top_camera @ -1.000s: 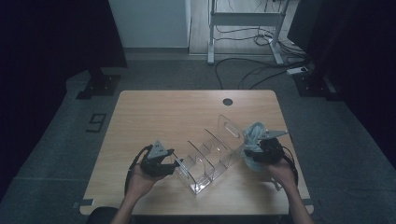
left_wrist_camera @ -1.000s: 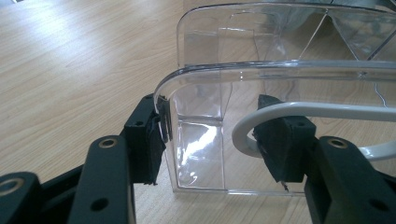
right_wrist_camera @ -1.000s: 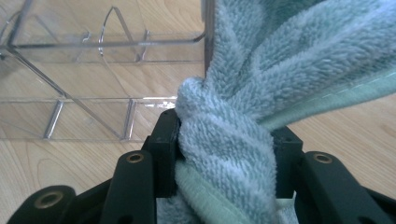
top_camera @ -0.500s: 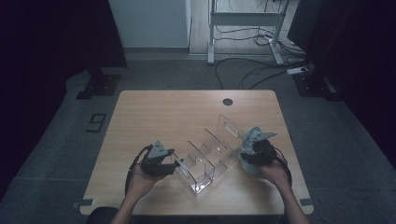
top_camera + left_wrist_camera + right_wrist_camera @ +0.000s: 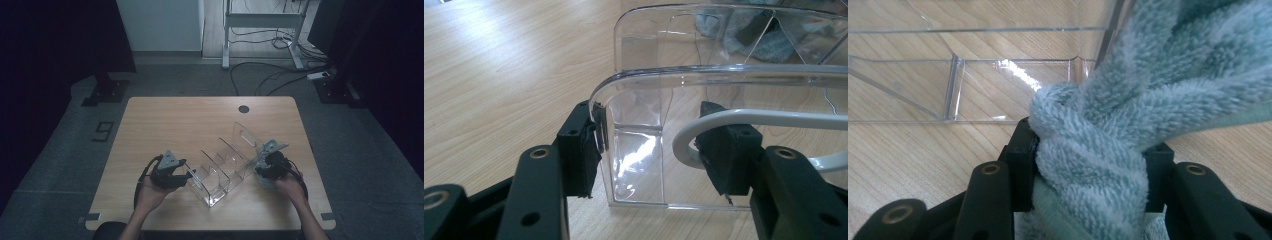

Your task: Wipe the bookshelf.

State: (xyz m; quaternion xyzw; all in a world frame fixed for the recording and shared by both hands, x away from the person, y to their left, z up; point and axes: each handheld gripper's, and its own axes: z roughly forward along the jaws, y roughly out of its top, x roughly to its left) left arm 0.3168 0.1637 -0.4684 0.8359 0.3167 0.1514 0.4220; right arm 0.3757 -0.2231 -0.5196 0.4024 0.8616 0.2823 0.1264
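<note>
Left fingers [image 5: 659,150] seemingly pinch the clear rack [image 5: 724,75]; right fingers [image 5: 1088,165] clamp the towel [image 5: 1148,90].

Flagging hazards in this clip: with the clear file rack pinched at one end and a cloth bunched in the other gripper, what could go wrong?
1. The left gripper pinches only the end wall of the clear acrylic rack; wiping pressure may twist or slide it.
2. The bulky teal cloth in the right gripper could snag on a divider.

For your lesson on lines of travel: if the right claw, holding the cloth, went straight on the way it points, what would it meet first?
Most likely the clear plastic divided rack, just ahead of the right claw and its fluffy teal cloth. The cloth would probably touch first; depth is unclear.
</note>
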